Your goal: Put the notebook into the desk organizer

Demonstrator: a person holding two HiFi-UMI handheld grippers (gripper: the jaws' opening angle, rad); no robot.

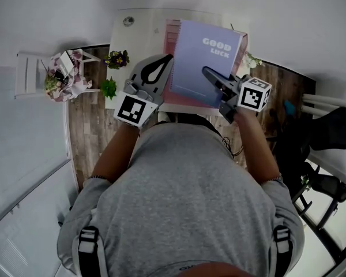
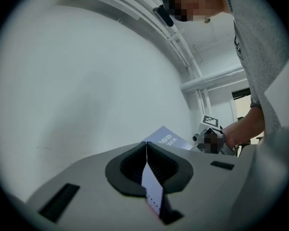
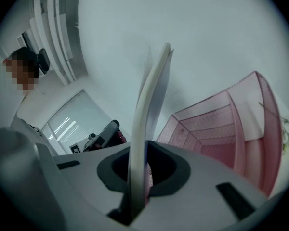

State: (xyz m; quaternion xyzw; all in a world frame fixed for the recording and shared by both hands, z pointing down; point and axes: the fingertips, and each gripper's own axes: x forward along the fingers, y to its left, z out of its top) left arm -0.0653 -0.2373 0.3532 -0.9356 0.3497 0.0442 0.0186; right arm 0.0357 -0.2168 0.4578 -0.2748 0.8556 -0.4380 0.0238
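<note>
Notebook [image 1: 205,62], lilac cover with "GOOD LUCK" facing up, is held tilted by both tools over the pink mesh organizer [image 1: 172,36], which is set on the white desk [image 1: 135,33]. Left tool [image 1: 166,62] is clamped on the notebook's left edge, jaws closed tight on the thin cover. Right tool [image 1: 209,74] is clamped on the near edge, jaws almost together with the pages pinched between them. In the right gripper view the organizer is seen just beside the notebook. Whether the far edge is inside cannot be told. Small plant [image 1: 116,58] is seen at the desk's left.
</note>
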